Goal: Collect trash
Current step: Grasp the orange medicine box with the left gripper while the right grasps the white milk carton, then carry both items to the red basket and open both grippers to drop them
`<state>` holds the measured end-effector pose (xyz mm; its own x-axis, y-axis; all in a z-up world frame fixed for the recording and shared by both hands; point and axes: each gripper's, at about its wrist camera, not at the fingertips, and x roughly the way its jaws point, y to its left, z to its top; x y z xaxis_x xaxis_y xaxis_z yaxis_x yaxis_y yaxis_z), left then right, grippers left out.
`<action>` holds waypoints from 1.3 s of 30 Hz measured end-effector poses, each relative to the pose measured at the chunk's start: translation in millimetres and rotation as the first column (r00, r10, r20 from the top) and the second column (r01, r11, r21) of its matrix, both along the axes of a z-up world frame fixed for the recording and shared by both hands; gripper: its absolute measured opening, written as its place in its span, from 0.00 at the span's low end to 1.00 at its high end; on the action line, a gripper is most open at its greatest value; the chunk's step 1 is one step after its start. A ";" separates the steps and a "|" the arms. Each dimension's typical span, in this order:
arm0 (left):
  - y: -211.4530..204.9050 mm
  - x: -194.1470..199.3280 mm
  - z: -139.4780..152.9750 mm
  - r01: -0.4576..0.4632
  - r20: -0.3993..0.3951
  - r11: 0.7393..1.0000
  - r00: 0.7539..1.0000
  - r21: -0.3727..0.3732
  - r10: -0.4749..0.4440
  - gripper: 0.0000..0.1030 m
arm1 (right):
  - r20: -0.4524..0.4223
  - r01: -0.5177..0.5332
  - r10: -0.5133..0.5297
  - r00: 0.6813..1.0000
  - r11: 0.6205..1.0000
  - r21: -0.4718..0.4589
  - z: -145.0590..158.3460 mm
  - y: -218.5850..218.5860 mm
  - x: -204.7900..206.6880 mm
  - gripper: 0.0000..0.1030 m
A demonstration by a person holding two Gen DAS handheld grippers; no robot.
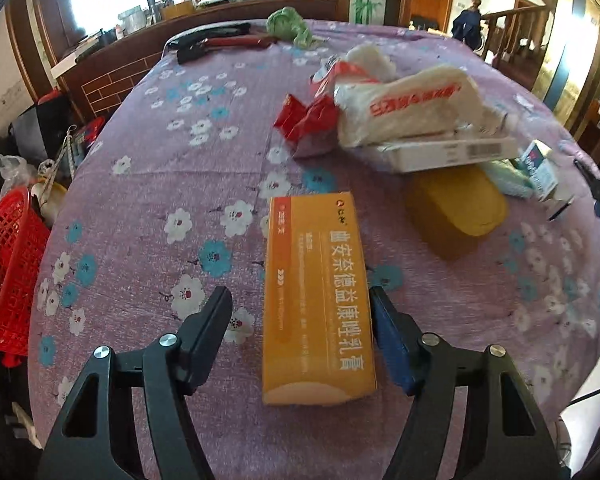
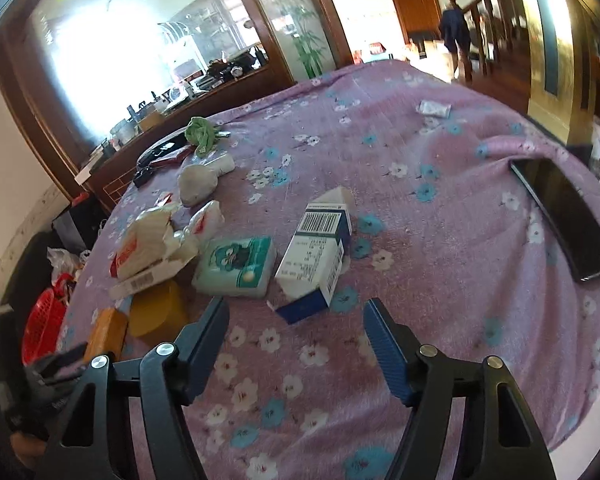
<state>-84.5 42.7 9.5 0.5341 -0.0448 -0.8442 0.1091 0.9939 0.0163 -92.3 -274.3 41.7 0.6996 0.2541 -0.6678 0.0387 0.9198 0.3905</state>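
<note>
An orange carton (image 1: 318,300) with printed characters lies flat on the purple floral tablecloth (image 1: 160,152). My left gripper (image 1: 298,296) straddles its near half, jaws open. The right finger sits close against the carton's edge and the left finger stands clear of it. In the right wrist view a blue-and-white carton (image 2: 316,258) lies on its side. My right gripper (image 2: 296,304) is open just behind it, with the carton's near corner between the fingertips and untouched. The orange carton (image 2: 108,332) shows at the lower left there.
A white printed bag (image 1: 404,108), a red wrapper (image 1: 304,118), a flat white box (image 1: 448,152), a yellow tub (image 1: 456,208) and a green tissue pack (image 2: 236,266) cluster mid-table. A black phone (image 2: 568,216) lies right. A red basket (image 1: 4,264) stands off the left edge.
</note>
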 end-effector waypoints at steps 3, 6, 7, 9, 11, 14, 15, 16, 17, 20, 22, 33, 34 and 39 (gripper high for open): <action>0.3 3.8 0.3 0.001 0.004 1.000 1.000 -0.003 -0.001 0.61 | -0.013 -0.001 0.001 1.000 1.000 0.000 -1.2 2.6 15.6 0.70; 0.2 10.7 1.8 -0.006 0.007 1.000 1.000 -0.009 0.006 0.57 | -0.037 0.009 -0.010 0.999 0.999 -0.035 -5.3 9.5 33.0 0.66; 0.2 12.4 1.9 -0.006 0.010 1.000 1.000 -0.009 0.006 0.57 | -0.049 0.012 -0.014 0.999 0.999 -0.050 -7.9 11.1 37.5 0.64; 2.0 16.6 1.7 -0.011 0.017 1.000 1.000 -0.016 0.011 0.56 | -0.072 0.016 -0.022 0.997 0.997 -0.072 -13.1 14.1 44.4 0.59; 3.8 17.7 1.8 -0.016 0.022 1.000 1.000 -0.021 0.017 0.56 | -0.085 0.026 -0.034 0.996 0.995 -0.100 -17.6 16.5 48.8 0.48; 8.8 15.6 2.0 -0.021 0.031 0.999 0.999 -0.033 0.022 0.51 | -0.099 0.039 -0.051 0.994 0.992 -0.118 -25.1 12.1 48.8 0.39; 10.6 15.0 2.1 -0.021 0.031 0.999 0.999 -0.038 0.023 0.51 | -0.101 0.044 -0.057 0.993 0.991 -0.125 -25.9 10.4 48.2 0.37; 13.2 14.1 2.5 -0.026 0.031 0.999 0.999 -0.047 0.027 0.51 | -0.101 0.047 -0.060 0.993 0.991 -0.126 -25.6 8.7 47.1 0.36; 16.0 13.8 2.8 -0.032 0.030 0.998 0.999 -0.058 0.034 0.51 | -0.095 0.050 -0.062 0.994 0.992 -0.120 -26.1 6.2 45.4 0.36; 18.7 14.1 2.7 -0.038 0.037 0.997 0.998 -0.061 0.041 0.51 | -0.092 0.055 -0.066 0.994 0.991 -0.120 -25.5 1.7 40.5 0.35; 18.3 12.9 2.9 -0.044 0.043 0.998 0.998 -0.053 0.046 0.47 | -0.079 0.055 -0.063 0.995 0.993 -0.108 -22.6 0.5 35.3 0.35; 32.6 -5.1 22.5 -0.071 0.115 0.987 0.989 -0.141 0.087 0.45 | 0.085 -0.012 0.017 0.996 0.998 -0.064 16.2 17.9 1.5 0.35; 33.5 -7.1 25.6 -0.073 0.125 0.987 0.988 -0.140 0.090 0.45 | 0.098 -0.026 0.032 0.995 0.998 -0.060 20.1 21.9 -1.2 0.35; 37.4 -15.0 38.5 -0.092 0.167 0.988 0.980 -0.121 0.112 0.46 | 0.131 -0.102 0.109 0.985 0.993 -0.063 34.0 47.0 -9.1 0.35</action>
